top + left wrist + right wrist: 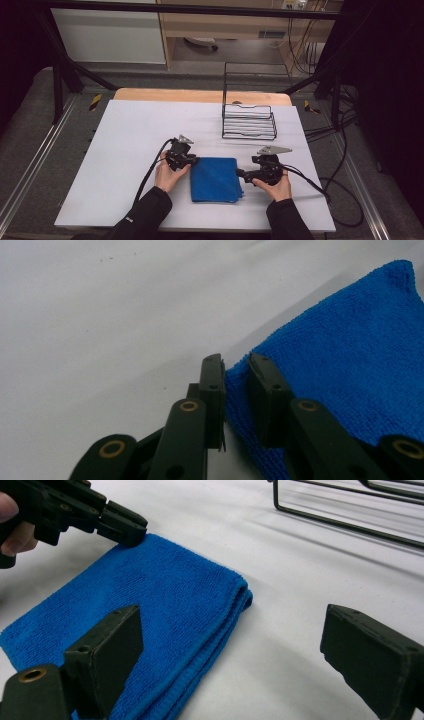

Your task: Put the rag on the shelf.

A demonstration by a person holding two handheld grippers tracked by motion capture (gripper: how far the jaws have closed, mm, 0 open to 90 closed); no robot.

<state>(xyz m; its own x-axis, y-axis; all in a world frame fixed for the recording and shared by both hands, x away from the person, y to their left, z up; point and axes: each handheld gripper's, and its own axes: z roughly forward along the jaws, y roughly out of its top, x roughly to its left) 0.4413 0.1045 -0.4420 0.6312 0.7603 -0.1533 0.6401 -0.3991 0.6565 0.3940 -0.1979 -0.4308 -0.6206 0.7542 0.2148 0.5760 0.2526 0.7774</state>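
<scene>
Cloth is the landmark here: a folded blue cloth [215, 180] is lying on the white table [125, 150], nearer the person than the black wire rack [248, 121]. From the high view, the left gripper [194, 161] is reaching in at the cloth's far left corner, its hand [169, 175] resting low beside that edge, while the right gripper [241, 175] is pointing at the cloth's right edge, the right hand [276, 187] cupped behind it.

Along the left gripper [235, 370] view, the jaws are standing a narrow gap apart with the cloth's [345, 355] corner between them, probably readying a pinch; whether they are already gripping, I cannot tell.

Along the right gripper [230, 635] view, the jaws are spread wide, one over the cloth's [165, 610] folded edge, the other over bare table, likely lining up to grasp that edge. The left gripper [127, 527] is touching the cloth's far corner.
</scene>
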